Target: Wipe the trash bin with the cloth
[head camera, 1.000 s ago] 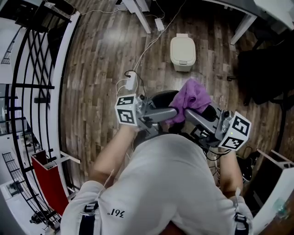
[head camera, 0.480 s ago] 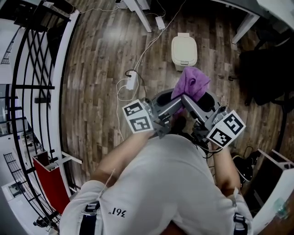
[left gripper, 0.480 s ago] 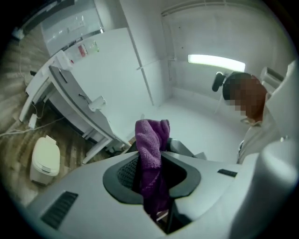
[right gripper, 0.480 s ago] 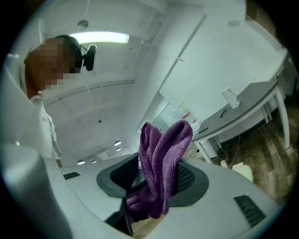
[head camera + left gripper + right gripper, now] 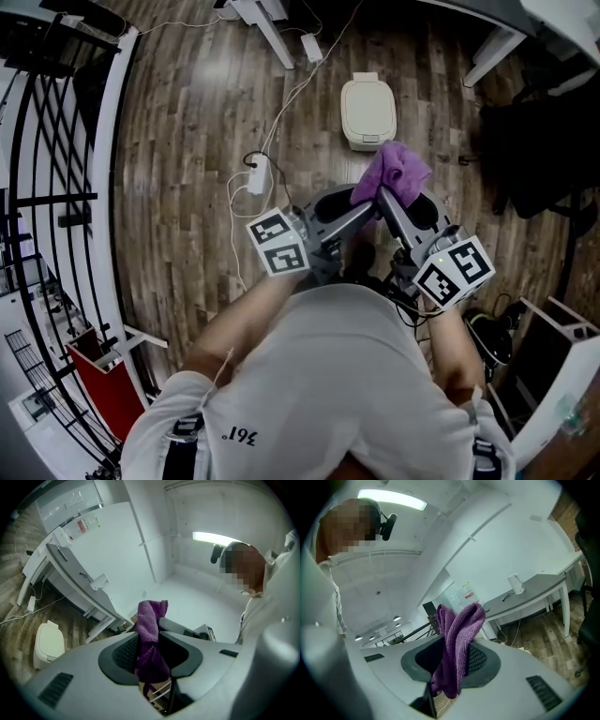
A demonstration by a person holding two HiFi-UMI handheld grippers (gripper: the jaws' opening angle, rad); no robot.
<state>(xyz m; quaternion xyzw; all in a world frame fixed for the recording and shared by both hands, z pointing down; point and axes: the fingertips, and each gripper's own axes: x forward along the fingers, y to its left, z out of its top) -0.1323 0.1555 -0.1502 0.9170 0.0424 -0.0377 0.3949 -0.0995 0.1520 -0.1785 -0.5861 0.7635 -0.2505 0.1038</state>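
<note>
Both clamp the purple fluffy cloth (image 5: 395, 172), raised clear of the cream plastic trash bin (image 5: 367, 112). The left hand-held gripper (image 5: 368, 200) has just loosened slightly and the right hand-held gripper (image 5: 383, 193) has just tightened. Wiping appears not yet begun.

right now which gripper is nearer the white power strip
Left. The left gripper sits toward the power strip, the right gripper beyond the cloth both pinch; left jaws just opened slightly, right jaws closed further.

Left hand-held gripper (image 5: 149, 641) closed onto cloth (image 5: 398, 173), jaws since easing slightly.

White power strip (image 5: 255, 175) on wooden plank floor (image 5: 178, 187)
</note>
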